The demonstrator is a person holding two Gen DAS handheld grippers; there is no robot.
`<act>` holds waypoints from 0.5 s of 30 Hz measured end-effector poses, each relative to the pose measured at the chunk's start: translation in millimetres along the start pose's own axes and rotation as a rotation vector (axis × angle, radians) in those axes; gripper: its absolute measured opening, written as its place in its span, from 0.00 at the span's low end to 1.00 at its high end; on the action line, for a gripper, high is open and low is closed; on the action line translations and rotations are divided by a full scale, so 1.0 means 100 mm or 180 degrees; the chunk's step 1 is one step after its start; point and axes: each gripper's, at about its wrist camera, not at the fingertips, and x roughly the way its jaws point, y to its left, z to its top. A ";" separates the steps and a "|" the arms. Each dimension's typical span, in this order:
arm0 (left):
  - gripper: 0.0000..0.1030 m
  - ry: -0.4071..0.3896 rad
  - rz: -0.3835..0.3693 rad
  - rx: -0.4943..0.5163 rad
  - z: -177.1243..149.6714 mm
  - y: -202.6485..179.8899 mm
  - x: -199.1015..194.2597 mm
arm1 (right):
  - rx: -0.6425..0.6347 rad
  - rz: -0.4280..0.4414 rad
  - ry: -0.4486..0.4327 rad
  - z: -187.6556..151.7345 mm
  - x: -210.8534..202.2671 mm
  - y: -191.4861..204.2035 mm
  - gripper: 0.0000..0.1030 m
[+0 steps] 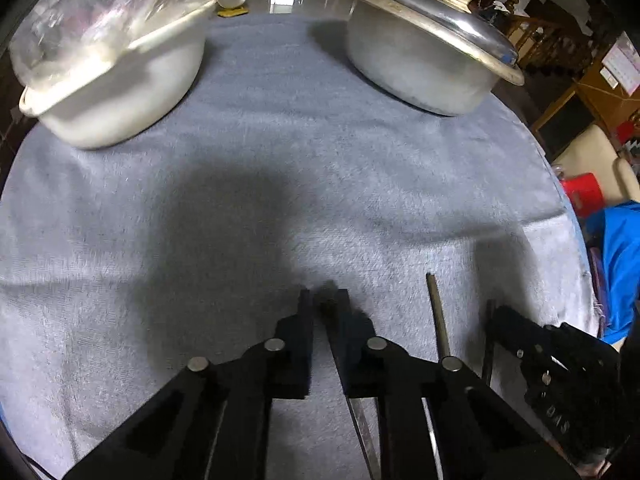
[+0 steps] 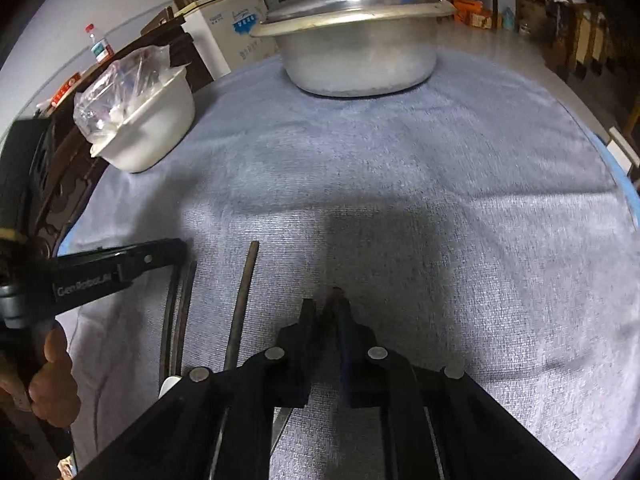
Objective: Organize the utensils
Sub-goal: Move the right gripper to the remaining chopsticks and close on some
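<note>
Four thin dark chopsticks lie on the grey-blue cloth [image 1: 280, 140] near its front edge. The left gripper [image 1: 324, 300] is closed on one chopstick [image 1: 332, 320], the right gripper [image 2: 324, 304] likewise closed on another chopstick [image 2: 334, 300]. Between the two grippers a loose chopstick [image 2: 242, 304] lies free. Only the right wrist view shows a fourth stick [image 2: 185, 308] beside the left gripper's fingers, and the person's hand [image 2: 52, 376] on its handle. Two pots stand at the far side, well apart: a white pot [image 1: 116, 92] holding a clear plastic bag [image 1: 108, 4], and a lidded metal pot [image 2: 360, 48]. Beyond are a cluttered room and a shiny floor.
</note>
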 end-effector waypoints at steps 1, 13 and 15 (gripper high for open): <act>0.08 0.0019 -0.0023 -0.0014 -0.02 0.05 -0.02 | 0.0007 -0.0001 0.0011 0.00 0.01 0.00 0.11; 0.46 0.0244 0.0023 -0.0213 -0.23 0.29 -0.20 | 0.0471 -0.0164 0.0550 0.15 0.02 -0.13 0.14; 0.46 0.0245 0.0066 -0.0247 -0.26 0.28 -0.18 | 0.0503 -0.0195 0.0625 0.17 0.05 -0.12 0.14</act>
